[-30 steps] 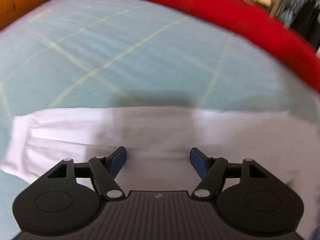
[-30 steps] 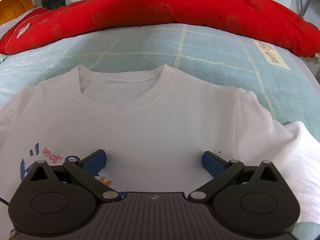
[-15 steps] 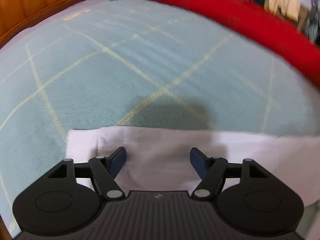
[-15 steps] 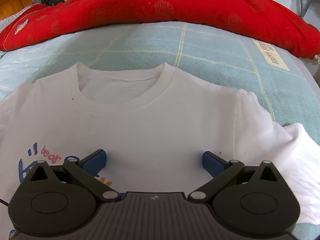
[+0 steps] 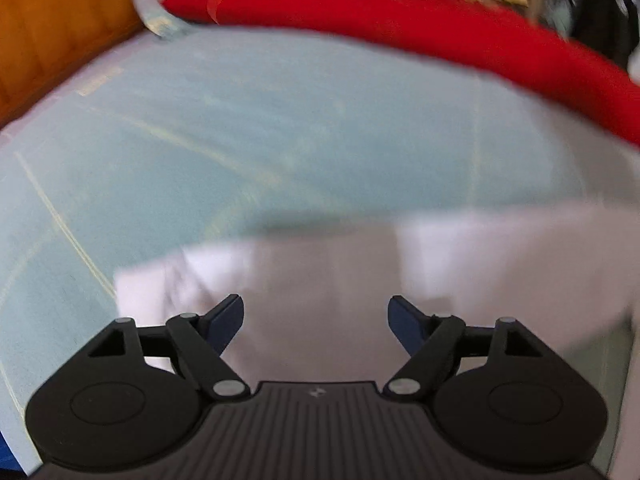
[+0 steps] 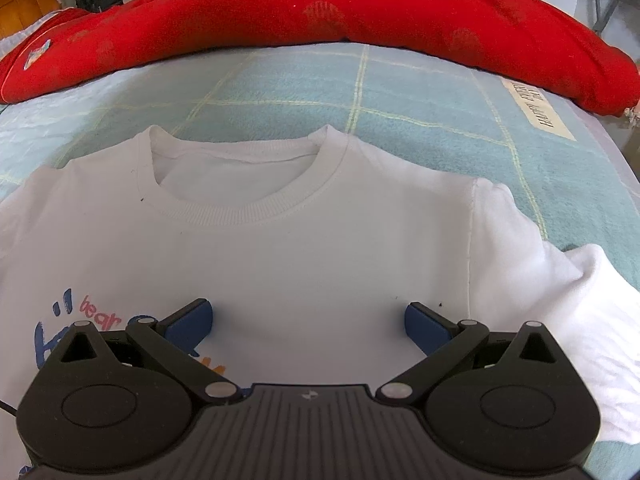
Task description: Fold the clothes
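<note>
A white T-shirt (image 6: pixel 320 264) lies flat and face up on the bed, its ribbed crew neck (image 6: pixel 240 216) toward the far side and a "bear" print (image 6: pixel 96 312) at the lower left. My right gripper (image 6: pixel 308 314) hovers open over the chest, nothing between its blue pads. The right sleeve (image 6: pixel 560 280) bunches at the right. In the blurred left wrist view, my left gripper (image 5: pixel 316 314) stands open above a white edge of the shirt (image 5: pixel 460 264), holding nothing. A corner of the cloth (image 5: pixel 144 284) shows just left of it.
A light blue checked bed cover (image 6: pixel 400 92) spreads under the shirt. A long red quilt roll (image 6: pixel 320 12) runs along the far side, also in the left wrist view (image 5: pixel 400 24). A wooden headboard (image 5: pixel 52 28) rises at the far left. A printed label (image 6: pixel 536 104) sits at the right.
The left gripper has moved sideways along the shirt's edge and rolled a little; the cloth's corner and the wooden headboard came into its view. The right gripper has not moved.
</note>
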The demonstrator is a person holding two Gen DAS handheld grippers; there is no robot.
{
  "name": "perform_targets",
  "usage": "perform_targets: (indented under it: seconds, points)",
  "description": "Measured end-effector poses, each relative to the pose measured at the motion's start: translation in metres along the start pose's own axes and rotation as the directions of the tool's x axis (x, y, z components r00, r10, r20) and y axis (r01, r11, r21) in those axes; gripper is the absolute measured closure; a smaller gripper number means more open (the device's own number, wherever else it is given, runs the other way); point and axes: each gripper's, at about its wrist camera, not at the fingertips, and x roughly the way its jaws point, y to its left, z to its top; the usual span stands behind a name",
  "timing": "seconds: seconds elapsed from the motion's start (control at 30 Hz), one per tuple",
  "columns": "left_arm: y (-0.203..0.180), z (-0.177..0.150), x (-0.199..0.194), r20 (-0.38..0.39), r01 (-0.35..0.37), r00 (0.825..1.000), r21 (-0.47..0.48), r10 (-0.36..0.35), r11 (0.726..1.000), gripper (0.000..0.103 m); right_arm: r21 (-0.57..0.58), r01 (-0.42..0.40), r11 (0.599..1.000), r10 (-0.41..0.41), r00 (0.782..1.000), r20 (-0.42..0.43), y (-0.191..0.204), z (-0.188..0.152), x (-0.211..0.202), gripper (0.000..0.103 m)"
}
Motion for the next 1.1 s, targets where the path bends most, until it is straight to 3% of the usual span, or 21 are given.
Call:
perform_targets:
  seconds: [0.07, 0.13, 0.2, 0.3, 0.4, 0.47, 0.57, 0.7, 0.8, 0.83, 0.9, 0.97, 1.0, 1.1]
  points:
    - [0.0, -0.017, 0.003, -0.012, -0.035, 0.999, 0.078, 0.036, 0.996, 0.019, -0.001, -0.005, 1.0, 0.005, 1.0, -0.002, -0.001, 0.0, 0.0, 0.0]
    - [0.014, -0.021, -0.003, -0.016, -0.051, 0.999, 0.028, 0.051, 0.998, 0.019, -0.007, -0.014, 1.0, 0.014, 1.0, -0.006, -0.002, 0.001, 0.0, 0.0]
    - [0.003, -0.01, -0.016, 0.002, -0.054, 0.999, 0.053, 0.054, 0.997, 0.028, -0.012, -0.021, 1.0, 0.021, 1.0, -0.007, -0.003, 0.001, 0.0, 0.0]
    - [-0.014, 0.006, -0.035, 0.029, -0.058, 0.998, 0.091, 0.055, 0.994, 0.026, -0.011, -0.017, 1.0, 0.017, 1.0, 0.001, -0.003, 0.0, 0.0, 0.0]
    - [-0.066, 0.024, -0.046, 0.073, 0.109, 0.99, 0.17, -0.123, 0.979, 0.024, -0.004, -0.005, 1.0, 0.005, 1.0, 0.012, 0.0, -0.002, -0.001, 0.0]
    - [-0.102, 0.03, -0.045, 0.094, 0.213, 0.967, 0.208, -0.236, 0.955, 0.024, 0.0, 0.001, 1.0, -0.001, 1.0, 0.018, 0.001, -0.003, -0.001, 0.0]
    - [-0.146, 0.034, -0.03, 0.07, 0.315, 0.937, 0.251, -0.342, 0.915, 0.024, 0.003, 0.004, 1.0, -0.004, 1.0, 0.023, 0.001, -0.004, -0.002, 0.0]
    - [-0.168, 0.023, 0.004, -0.048, 0.3, 0.953, 0.294, -0.3, 0.907, 0.024, 0.001, 0.0, 1.0, 0.0, 1.0, 0.026, 0.0, -0.004, -0.002, 0.0]
    - [-0.156, 0.001, -0.003, -0.054, 0.269, 0.962, 0.379, -0.269, 0.885, 0.021, -0.001, -0.002, 1.0, 0.003, 1.0, 0.028, 0.0, -0.004, -0.003, 0.0]
    - [-0.153, -0.005, -0.008, -0.058, 0.228, 0.973, 0.412, -0.225, 0.882, 0.021, -0.004, -0.004, 1.0, 0.004, 1.0, 0.022, 0.0, -0.003, -0.003, 0.0]
    - [-0.135, -0.006, -0.014, -0.068, 0.22, 0.975, 0.387, -0.21, 0.895, 0.019, -0.017, -0.012, 1.0, 0.012, 1.0, 0.008, 0.002, 0.001, -0.008, 0.0]
    - [-0.124, 0.003, -0.018, -0.081, 0.207, 0.978, 0.348, -0.191, 0.914, 0.02, -0.041, -0.039, 0.998, 0.04, 0.999, 0.022, 0.01, 0.006, -0.019, 0.0]
    - [-0.123, 0.006, -0.02, -0.067, 0.188, 0.982, 0.367, -0.176, 0.911, 0.02, -0.054, -0.052, 0.997, 0.054, 0.998, 0.029, 0.014, 0.008, -0.025, 0.0]
    - [-0.118, 0.013, -0.011, -0.075, 0.152, 0.988, 0.387, -0.134, 0.909, 0.016, -0.153, -0.174, 0.973, 0.186, 0.98, 0.069, 0.054, 0.014, -0.04, 0.0]
